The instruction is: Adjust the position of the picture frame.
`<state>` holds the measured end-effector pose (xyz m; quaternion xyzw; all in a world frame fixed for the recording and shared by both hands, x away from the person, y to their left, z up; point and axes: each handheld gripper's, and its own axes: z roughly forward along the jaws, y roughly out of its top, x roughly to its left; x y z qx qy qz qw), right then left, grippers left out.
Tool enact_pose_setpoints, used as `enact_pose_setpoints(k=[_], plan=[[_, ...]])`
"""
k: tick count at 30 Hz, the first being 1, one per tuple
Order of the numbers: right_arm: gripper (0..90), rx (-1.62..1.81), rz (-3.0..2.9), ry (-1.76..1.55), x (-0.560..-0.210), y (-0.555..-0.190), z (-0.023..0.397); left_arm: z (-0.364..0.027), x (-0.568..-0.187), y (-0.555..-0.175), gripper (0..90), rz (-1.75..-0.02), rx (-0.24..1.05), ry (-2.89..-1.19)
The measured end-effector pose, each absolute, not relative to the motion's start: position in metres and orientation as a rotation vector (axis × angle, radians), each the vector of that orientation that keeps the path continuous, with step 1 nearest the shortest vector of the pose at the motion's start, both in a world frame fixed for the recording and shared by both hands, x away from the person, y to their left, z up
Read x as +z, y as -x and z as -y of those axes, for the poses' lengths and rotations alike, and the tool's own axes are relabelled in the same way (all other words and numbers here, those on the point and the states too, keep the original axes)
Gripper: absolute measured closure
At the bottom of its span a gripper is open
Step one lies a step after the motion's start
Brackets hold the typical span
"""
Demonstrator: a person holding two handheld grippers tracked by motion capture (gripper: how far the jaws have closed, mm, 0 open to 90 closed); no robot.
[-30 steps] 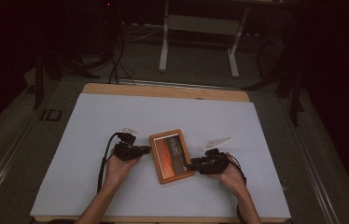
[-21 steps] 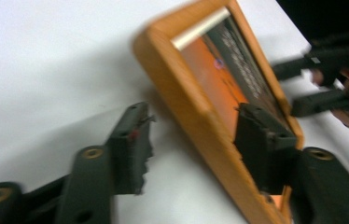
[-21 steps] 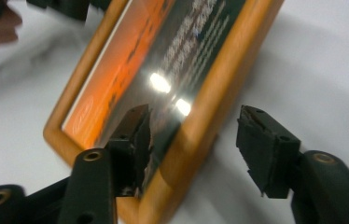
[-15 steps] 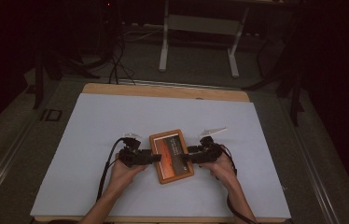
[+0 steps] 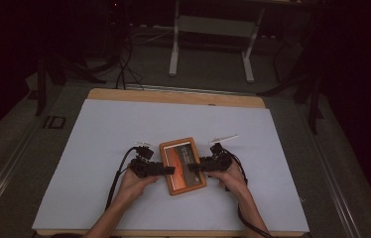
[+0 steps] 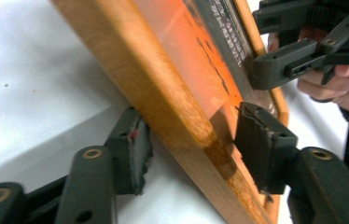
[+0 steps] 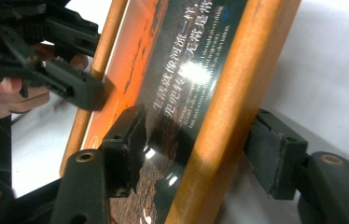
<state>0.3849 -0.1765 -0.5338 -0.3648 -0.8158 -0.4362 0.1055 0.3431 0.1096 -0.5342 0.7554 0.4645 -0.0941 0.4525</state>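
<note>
A wooden-framed picture (image 5: 183, 165), its glazed orange-and-black print carrying pale lettering, lay flat on the white sheet (image 5: 99, 129) covering the table, a little toward the near edge from centre, its long axis running roughly from 11 o'clock to 5 o'clock in the high view. The left gripper (image 5: 166, 170) came at it from 9 o'clock and the right gripper (image 5: 195, 166) from 3 o'clock, each straddling one long side rail near its middle. In the left gripper view, the jaws stood apart around the wooden rail (image 6: 172, 116), one pad under the frame and the other over the glass, not visibly clamped. In the right gripper view, the jaws likewise bracketed the opposite rail (image 7: 231, 107), parted, with a gap showing. Both hands appeared equally near, suggesting a two-sided pinch and lift would come next. A small pale strip (image 5: 223, 137) lay just beyond, at 1 o'clock from the frame.
</note>
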Motion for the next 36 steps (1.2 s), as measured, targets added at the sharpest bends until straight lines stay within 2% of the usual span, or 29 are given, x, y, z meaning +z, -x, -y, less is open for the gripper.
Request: enact_pose_setpoints(k=[3,8,10,13,18,26,36], plan=[[44.3,-1.302,2.405,1.074,-0.529,-0.382,0.180,-0.110,-0.529,-0.342,53.2,-1.123,-0.230,-1.866],[55.9,-1.390,2.397,1.066,-0.514,-0.368,0.196,-0.114,-0.518,-0.341,64.6,-1.055,-0.273,-1.811],[58.6,-1.415,2.392,1.069,-0.510,-0.363,0.200,-0.114,-0.515,-0.340,66.4,-1.033,-0.277,-1.797],[61.8,-1.442,2.353,1.084,-0.507,-0.359,0.206,-0.113,-0.508,-0.337,67.4,-0.994,-0.249,-1.807],[63.7,-1.457,2.309,1.115,-0.504,-0.353,0.206,-0.120,-0.509,-0.341,67.3,-1.010,-0.310,-1.750],[64.5,-1.383,2.285,1.188,-0.507,-0.344,0.195,-0.129,-0.513,-0.345,66.2,-1.045,-0.328,-1.712],[64.1,-1.337,2.220,1.255,-0.518,-0.351,0.194,-0.133,-0.534,-0.351,66.0,-1.135,-0.397,-1.647]])
